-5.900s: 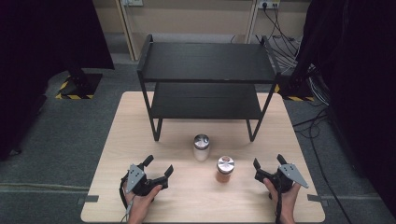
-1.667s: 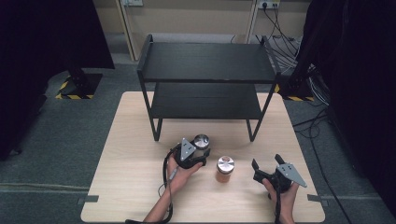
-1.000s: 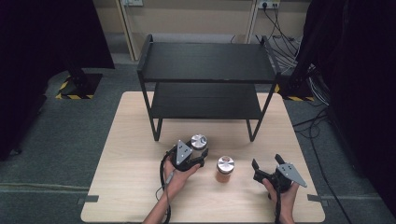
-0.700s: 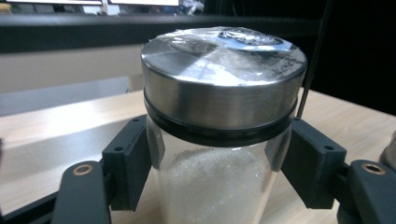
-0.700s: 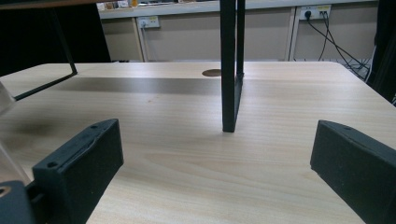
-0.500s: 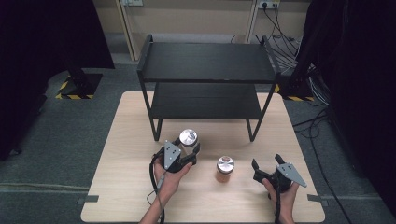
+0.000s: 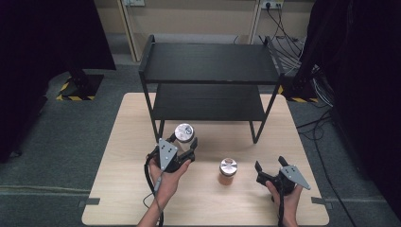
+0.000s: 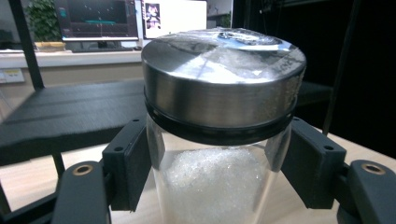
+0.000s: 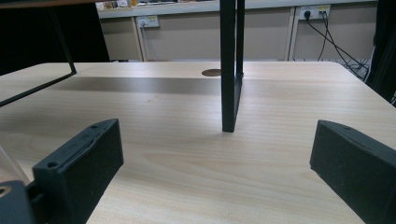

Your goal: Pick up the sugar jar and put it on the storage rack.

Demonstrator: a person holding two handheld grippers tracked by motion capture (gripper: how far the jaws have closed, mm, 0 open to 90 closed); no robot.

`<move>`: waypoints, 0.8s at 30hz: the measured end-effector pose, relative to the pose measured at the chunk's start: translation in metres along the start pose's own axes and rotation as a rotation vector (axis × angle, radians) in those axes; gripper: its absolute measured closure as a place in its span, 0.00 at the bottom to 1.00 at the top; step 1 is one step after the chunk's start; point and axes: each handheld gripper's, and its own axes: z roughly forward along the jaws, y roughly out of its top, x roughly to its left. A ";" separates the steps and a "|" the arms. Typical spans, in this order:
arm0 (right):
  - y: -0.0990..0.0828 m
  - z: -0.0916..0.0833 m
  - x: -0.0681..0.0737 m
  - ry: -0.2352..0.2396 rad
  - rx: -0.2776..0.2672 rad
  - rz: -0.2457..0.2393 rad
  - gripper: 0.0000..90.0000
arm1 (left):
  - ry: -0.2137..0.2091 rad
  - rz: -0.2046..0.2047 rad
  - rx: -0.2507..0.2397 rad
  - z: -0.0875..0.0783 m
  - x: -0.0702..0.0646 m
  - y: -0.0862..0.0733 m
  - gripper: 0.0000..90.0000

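Note:
A glass jar (image 7: 184, 134) with a silver lid and white grains inside is lifted off the table, held upright in my left gripper (image 7: 185, 150). In the left gripper view the two black pads (image 8: 128, 168) press on the jar (image 8: 219, 140) just under its lid. A second jar (image 7: 228, 170) with a silver lid and brown contents stands on the table right of it. My right gripper (image 7: 269, 169) rests near the table's front right with its jaws wide apart, and in the right gripper view nothing lies between them (image 9: 215, 168).
A black two-tier shelf rack (image 7: 210, 64) stands at the back of the wooden table (image 7: 123, 127), its front right leg (image 9: 231, 70) straight ahead of the right gripper. Cables and dark equipment lie on the floor to the right.
My left gripper has lifted the white-grain jar off the table and carried it left, toward the rack's front left leg. The right gripper and the brown jar have stayed put.

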 end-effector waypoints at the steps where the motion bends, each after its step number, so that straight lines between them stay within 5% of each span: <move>1: 0.000 0.000 0.000 0.000 0.000 0.001 0.03 | 0.002 0.000 -0.003 0.000 0.000 0.001 0.34; 24: 0.001 0.000 0.000 0.003 0.004 -0.002 0.03 | 0.030 0.021 -0.023 -0.005 0.005 0.050 0.34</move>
